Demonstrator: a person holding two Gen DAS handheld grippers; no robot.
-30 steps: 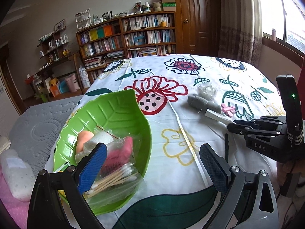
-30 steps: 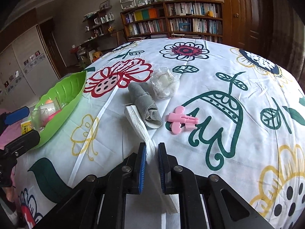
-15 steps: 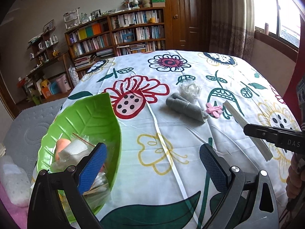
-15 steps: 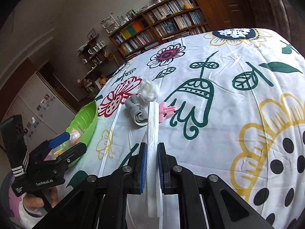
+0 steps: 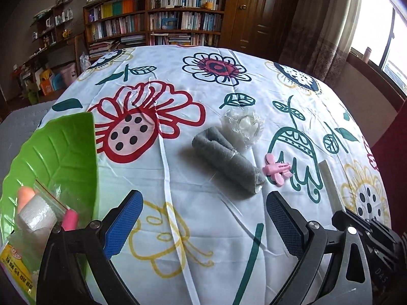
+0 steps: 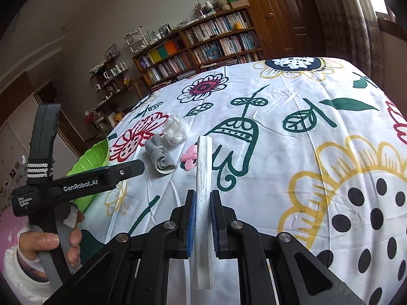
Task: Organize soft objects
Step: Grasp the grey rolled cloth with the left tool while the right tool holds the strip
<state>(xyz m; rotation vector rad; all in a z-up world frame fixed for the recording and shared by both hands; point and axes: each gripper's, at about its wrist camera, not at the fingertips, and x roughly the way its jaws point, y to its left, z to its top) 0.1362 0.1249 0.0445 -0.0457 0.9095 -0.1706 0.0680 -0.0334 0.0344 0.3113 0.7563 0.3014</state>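
Note:
My right gripper [image 6: 203, 203] is shut on a folded white paper towel [image 6: 203, 162], held off the flowered tablecloth [image 6: 292, 132]; the towel's far end [image 5: 330, 185] shows at the right of the left wrist view. My left gripper [image 5: 203, 218] hangs open above the cloth with nothing between its fingers. Ahead of it lie a rolled grey cloth [image 5: 226, 162], a clear bag with white pads [image 5: 241, 124] and a pink clip [image 5: 277, 171]. A green leaf-shaped bowl [image 5: 56, 152] at the left holds bagged soft items [image 5: 38, 216].
A hand [image 6: 48, 241] holds the left gripper [image 6: 101, 180] beside the bowl [image 6: 91, 157]. In the right wrist view the grey cloth [image 6: 160, 157], bag [image 6: 175, 131] and clip [image 6: 189, 156] sit mid-table. Bookshelves [image 5: 157, 25] and a door stand behind; curtains hang at the right.
The right gripper has lifted the paper towel off the table and pulled it back toward the near right. The left gripper has swung right, away from the bowl, staying open.

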